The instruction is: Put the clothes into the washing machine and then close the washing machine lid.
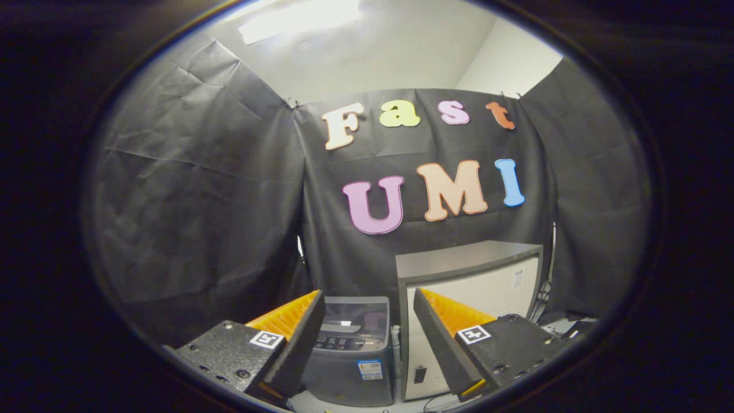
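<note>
Presently, gripper [363, 338]: fingers spread wide, holding nothing, likely readied for a pick.
Washer: small grey top-loading washing machine [351, 350] at 12 o'clock beyond the fingers, lid seemingly down.
Neighbour: white grey-topped cabinet [476, 281] at 1 o'clock, just beside it.

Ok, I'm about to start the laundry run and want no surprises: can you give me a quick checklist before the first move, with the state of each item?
1. Gripper open: ok, fingers spread wide with nothing between them.
2. Washer in sight: ok, beyond the fingers, seen through the gap between them.
3. Washer lid open for loading: not ok, it looks to lie flat and shut.
4. Clothes located: cannot tell.
5. Room beside the washer: not ok on one side, a grey cabinet stands close against it.
6. Path to the washer: cannot tell, the fingers hide the floor ahead.
</note>
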Motion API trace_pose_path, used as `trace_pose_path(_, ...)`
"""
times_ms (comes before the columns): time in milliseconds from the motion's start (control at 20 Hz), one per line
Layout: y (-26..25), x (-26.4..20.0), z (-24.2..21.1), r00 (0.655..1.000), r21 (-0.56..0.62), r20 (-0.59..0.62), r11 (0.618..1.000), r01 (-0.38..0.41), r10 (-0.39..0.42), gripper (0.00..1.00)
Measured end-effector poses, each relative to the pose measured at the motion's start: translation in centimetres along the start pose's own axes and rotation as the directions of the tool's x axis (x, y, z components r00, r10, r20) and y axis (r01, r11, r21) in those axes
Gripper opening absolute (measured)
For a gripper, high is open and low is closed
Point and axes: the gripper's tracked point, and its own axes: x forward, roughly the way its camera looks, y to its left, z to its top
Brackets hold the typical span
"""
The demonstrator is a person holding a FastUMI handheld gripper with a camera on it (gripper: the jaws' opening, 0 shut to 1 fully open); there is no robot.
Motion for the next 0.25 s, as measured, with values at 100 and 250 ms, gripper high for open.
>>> trace_pose_path(100,-0.19,-0.27,-0.92,1.000,0.010,-0.006,1.000,-0.004,0.004,0.95)
trace_pose_path(250,-0.20,-0.97,-1.34,1.000,0.018,0.003,1.000,-0.010,0.010,0.95)
